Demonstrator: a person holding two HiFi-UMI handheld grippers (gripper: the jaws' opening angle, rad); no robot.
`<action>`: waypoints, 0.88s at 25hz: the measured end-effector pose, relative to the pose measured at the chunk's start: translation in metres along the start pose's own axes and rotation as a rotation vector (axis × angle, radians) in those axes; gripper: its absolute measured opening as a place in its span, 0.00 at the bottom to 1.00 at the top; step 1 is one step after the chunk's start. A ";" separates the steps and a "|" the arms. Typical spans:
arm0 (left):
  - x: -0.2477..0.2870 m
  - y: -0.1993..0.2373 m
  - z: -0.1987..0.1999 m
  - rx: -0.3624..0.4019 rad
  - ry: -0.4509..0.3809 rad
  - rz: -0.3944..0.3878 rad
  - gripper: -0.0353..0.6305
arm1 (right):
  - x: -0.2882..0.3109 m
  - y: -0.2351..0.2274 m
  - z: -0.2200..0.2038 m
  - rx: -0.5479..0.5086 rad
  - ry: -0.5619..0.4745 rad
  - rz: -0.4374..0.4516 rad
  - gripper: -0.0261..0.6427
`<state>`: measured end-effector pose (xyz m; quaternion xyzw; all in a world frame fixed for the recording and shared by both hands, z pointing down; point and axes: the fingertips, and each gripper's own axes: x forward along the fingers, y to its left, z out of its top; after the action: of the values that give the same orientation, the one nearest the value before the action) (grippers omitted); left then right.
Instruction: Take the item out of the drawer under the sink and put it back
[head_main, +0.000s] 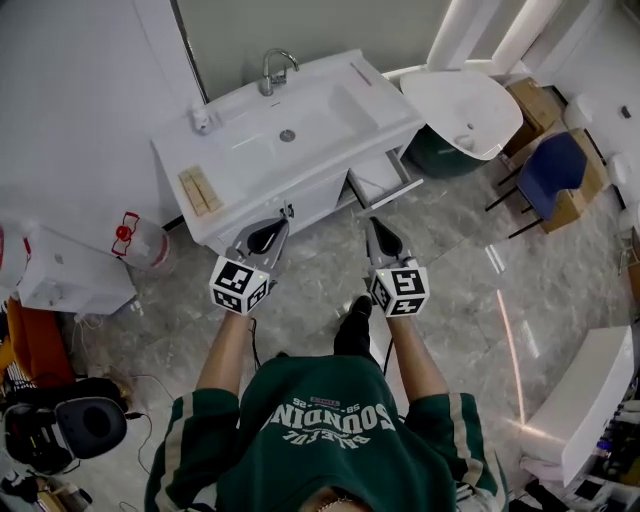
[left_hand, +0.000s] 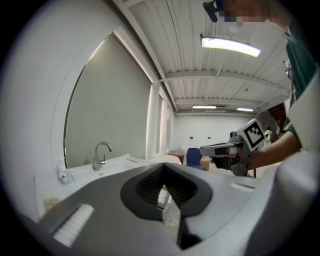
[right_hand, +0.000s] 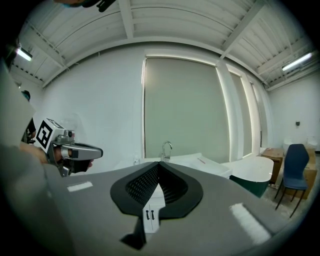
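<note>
My left fingers (head_main: 277, 226): together, empty.
My right fingers (head_main: 378, 234): together, empty.
Drawer (head_main: 398, 190): open, ahead of fingers.
Item: not yet taken.

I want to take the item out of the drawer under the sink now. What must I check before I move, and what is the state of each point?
1. Drawer open enough to reach into: ok, it stands pulled out on the cabinet's right side.
2. Item visible inside the drawer: cannot tell, no view shows its contents clearly.
3. Left gripper empty: ok, jaws together with nothing between them.
4. Right gripper ready to grasp: not ok, jaws together and empty; they must open first.
5. Right gripper aimed at the drawer: ok, in the head view it points towards it, apart from it.
</note>
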<state>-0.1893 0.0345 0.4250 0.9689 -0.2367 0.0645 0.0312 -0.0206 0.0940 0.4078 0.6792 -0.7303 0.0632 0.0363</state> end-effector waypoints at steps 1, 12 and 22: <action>0.012 0.004 0.002 -0.004 0.002 0.015 0.13 | 0.010 -0.011 0.001 0.001 0.004 0.015 0.04; 0.134 0.017 0.014 -0.043 0.023 0.194 0.13 | 0.097 -0.130 0.010 -0.011 0.048 0.199 0.04; 0.194 0.014 0.023 -0.065 0.034 0.284 0.13 | 0.142 -0.174 0.012 -0.037 0.072 0.346 0.04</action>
<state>-0.0231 -0.0681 0.4300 0.9229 -0.3730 0.0772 0.0571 0.1422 -0.0603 0.4228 0.5401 -0.8354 0.0795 0.0633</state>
